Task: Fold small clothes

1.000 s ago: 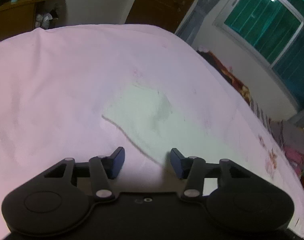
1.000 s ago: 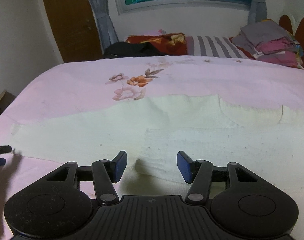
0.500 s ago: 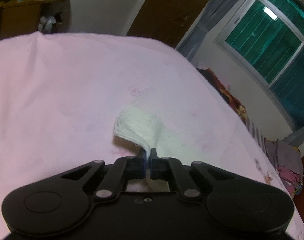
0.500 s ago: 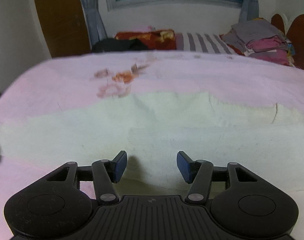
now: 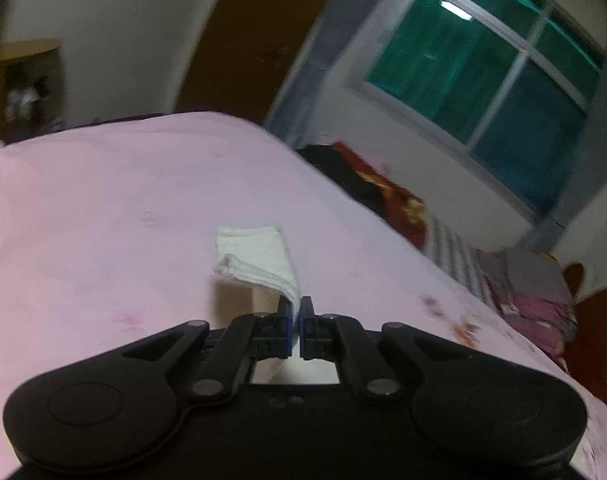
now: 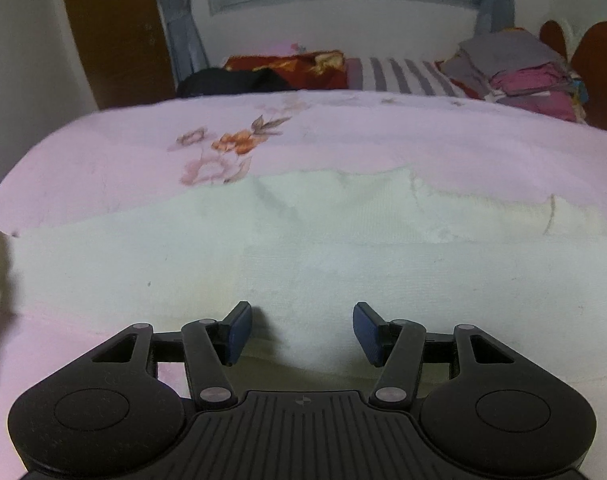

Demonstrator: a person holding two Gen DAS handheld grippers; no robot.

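The left tongs (image 5: 296, 326) are clamped on a corner of the white garment (image 6: 303, 248), lifted clear of the pink bed (image 5: 103, 208). The right tongs (image 6: 301, 330) hang apart over its near edge, gripping nothing. The garment mostly lies flat, so folding looks barely begun; the carry-over and remaining folds are left.

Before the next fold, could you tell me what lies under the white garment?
The white garment lies on the pink bedsheet, which shows all around it. Anything beneath its middle is covered. The left gripper holds one corner lifted.
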